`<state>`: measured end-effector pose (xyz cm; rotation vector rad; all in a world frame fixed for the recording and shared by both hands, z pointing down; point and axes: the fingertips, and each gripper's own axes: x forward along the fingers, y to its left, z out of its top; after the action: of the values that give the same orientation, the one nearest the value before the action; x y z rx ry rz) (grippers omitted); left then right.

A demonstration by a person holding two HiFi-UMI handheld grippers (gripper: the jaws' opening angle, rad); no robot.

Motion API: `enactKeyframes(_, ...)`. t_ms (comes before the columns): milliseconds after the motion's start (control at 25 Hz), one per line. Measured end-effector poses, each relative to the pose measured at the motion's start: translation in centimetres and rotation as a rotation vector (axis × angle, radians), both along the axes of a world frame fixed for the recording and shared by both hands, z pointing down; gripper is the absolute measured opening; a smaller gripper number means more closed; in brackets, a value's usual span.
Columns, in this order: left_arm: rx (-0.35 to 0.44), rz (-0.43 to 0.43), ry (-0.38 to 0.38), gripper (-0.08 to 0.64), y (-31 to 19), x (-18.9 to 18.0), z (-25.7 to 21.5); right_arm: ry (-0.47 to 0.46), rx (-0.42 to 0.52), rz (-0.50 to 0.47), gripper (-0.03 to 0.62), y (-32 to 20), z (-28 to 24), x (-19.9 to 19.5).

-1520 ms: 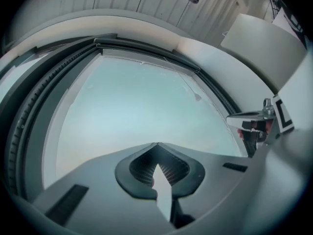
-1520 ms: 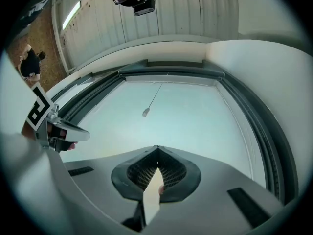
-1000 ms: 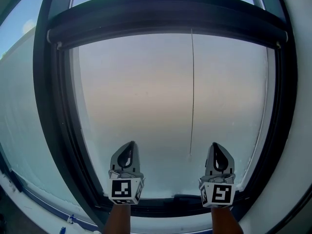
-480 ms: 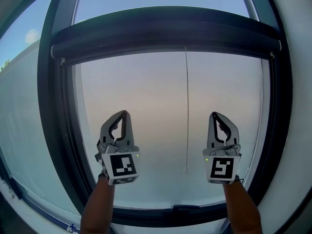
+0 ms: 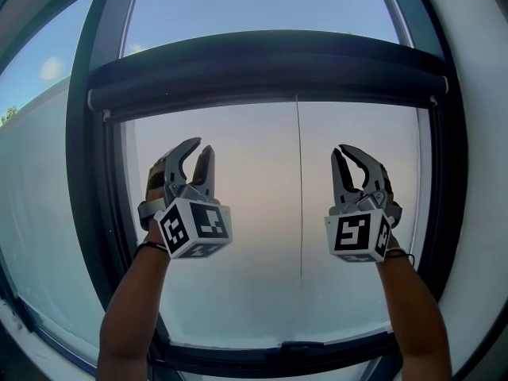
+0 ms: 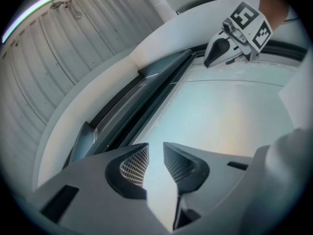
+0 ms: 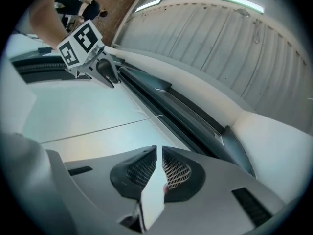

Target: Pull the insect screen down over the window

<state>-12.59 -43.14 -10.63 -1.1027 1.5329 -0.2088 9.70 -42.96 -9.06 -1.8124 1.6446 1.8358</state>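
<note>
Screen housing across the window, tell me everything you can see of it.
The screen housing is a long, dark, rounded bar, smooth with a faint sheen; it could be plastic or metal. It spans the window frame from side to side, with clear sky above it and a paler, hazy pane below. A small light end cap shows at each lower corner. A thin cord hangs straight down from its lower edge near the middle. Nothing else touches it.
</note>
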Motion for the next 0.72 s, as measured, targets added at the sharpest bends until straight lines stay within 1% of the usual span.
enactKeyframes(160, -0.004, -0.104, -0.081, 0.182, 0.0, 0.7, -2.0, 0.089, 0.006, 0.098, 0.082, -0.3, -1.8, -0.2)
enactKeyframes(240, -0.016, -0.151, -0.117, 0.224, -0.1, 1.0, -2.6, 0.127, -0.002, 0.138, 0.117, -0.7, -2.4, -0.1)
enactKeyframes(280, -0.024, -0.177, -0.133, 0.243, -0.3, 1.1, -2.9, 0.148, -0.007, 0.158, 0.124, -1.0, -2.8, -0.2)
enactKeyframes(440, -0.061, -0.277, -0.198, 0.298, -1.6, 1.4, -3.5, 0.251, -0.011, 0.258, 0.191, -2.1, -4.2, -0.6)
enactKeyframes(520, -0.084, -0.3, -0.209, 0.33, -2.1, 1.4, -3.8, 0.296, -0.013, 0.309, 0.23, -2.5, -5.2, -0.5)
enactKeyframes(600, -0.109, -0.318, -0.214, 0.358, -2.5, 1.1, -4.2, 0.33, -0.019, 0.359, 0.256, -2.8, -6.3, -0.1)
enactKeyframes(720, -0.141, -0.347, -0.225, 0.365, -3.0, 0.8, -4.5, 0.366, -0.046, 0.42, 0.281, -3.7, -7.7, 0.5)
